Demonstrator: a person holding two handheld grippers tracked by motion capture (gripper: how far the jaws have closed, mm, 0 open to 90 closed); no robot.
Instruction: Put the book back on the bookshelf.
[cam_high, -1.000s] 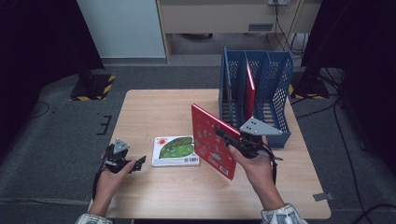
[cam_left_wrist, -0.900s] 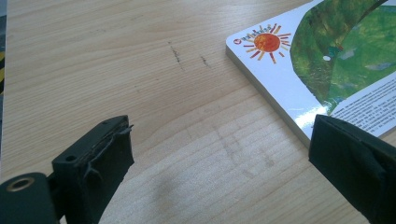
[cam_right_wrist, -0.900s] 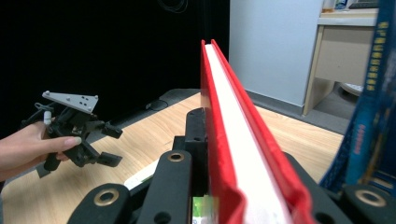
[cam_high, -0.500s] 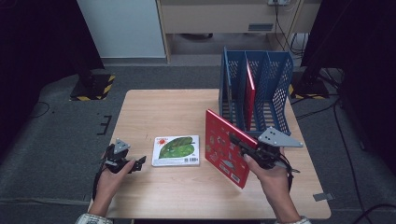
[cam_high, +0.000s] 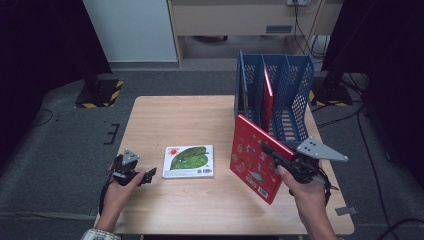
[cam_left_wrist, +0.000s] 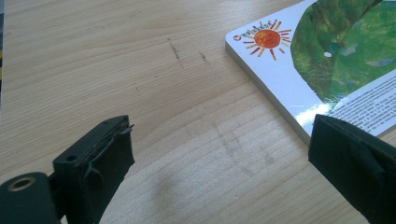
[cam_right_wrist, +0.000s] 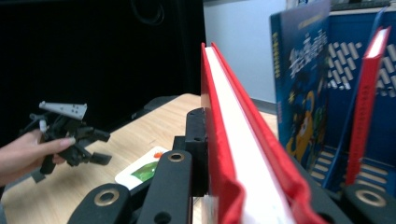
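My right gripper (cam_high: 267, 148) is shut on a large red book (cam_high: 252, 159), holding it upright on edge and tilted, above the table just in front of the blue file rack (cam_high: 296, 95). In the right gripper view the red book (cam_right_wrist: 233, 140) stands between the jaws, spine edge toward the camera. The rack holds a thin red book (cam_high: 268, 97) and a blue book (cam_right_wrist: 299, 84). A green-covered book (cam_high: 189, 161) lies flat on the table. Just left of it, my left gripper (cam_high: 147, 175) rests low and open, with bare wood between its jaws (cam_left_wrist: 219, 158).
The wooden table (cam_high: 175, 120) has free surface at its far left and near edge. Grey floor surrounds it, with a yellow-black striped base (cam_high: 100, 92) at far left and cables at far right.
My right gripper has carried the red book to the right, closer to the front of the blue rack. The left gripper and the green book have stayed put.
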